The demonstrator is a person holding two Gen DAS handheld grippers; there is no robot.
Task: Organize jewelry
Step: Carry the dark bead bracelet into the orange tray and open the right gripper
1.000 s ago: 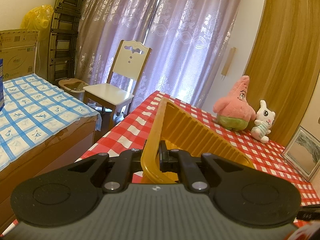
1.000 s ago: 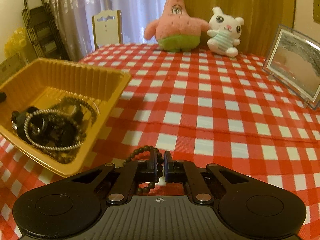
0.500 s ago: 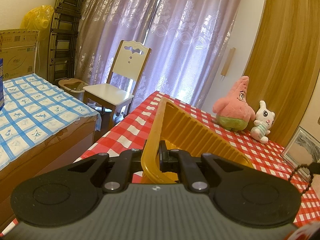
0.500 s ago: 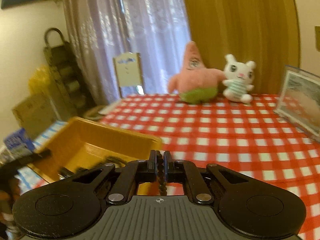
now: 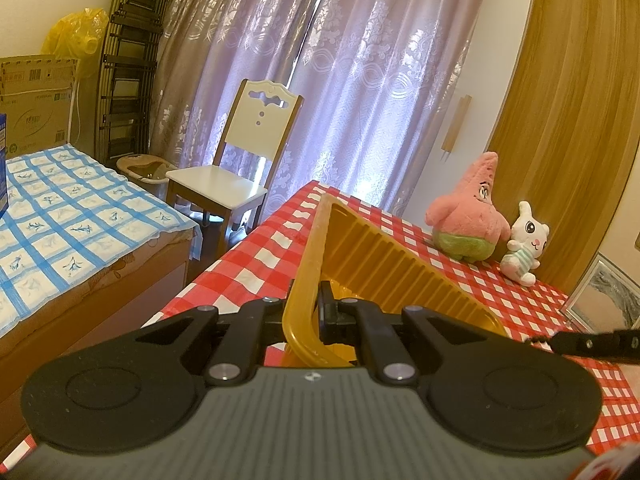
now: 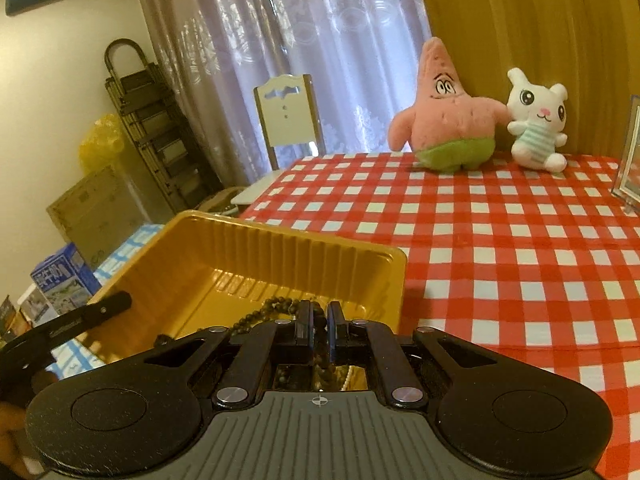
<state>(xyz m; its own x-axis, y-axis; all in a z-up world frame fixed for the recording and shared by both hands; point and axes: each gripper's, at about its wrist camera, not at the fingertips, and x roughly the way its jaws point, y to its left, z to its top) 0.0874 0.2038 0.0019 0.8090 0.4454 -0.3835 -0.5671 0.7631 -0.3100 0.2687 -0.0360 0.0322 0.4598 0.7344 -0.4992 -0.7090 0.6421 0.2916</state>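
A yellow ribbed plastic tray (image 5: 372, 256) stands on the red-checked tablecloth (image 5: 260, 260). My left gripper (image 5: 305, 307) is shut on the tray's near rim. In the right wrist view the same tray (image 6: 280, 248) lies just ahead, with one of the left gripper's fingers (image 6: 100, 312) at its left rim. My right gripper (image 6: 320, 318) is shut on a dark bead bracelet (image 6: 262, 313), which hangs over the tray's near part. One of the right gripper's fingers (image 5: 580, 342) also pokes in from the right of the left wrist view. Most of the tray's contents are hidden behind the gripper body.
A pink star plush (image 6: 444, 120) and a white bunny plush (image 6: 536, 120) sit at the table's far edge, a framed picture (image 6: 630, 160) at the right. A white chair (image 5: 248, 152) and a bed with a blue-checked cover (image 5: 72, 216) stand left of the table.
My right gripper has lifted the bead bracelet off the tablecloth and carried it left, over the tray. The left gripper has kept still on the tray's rim.
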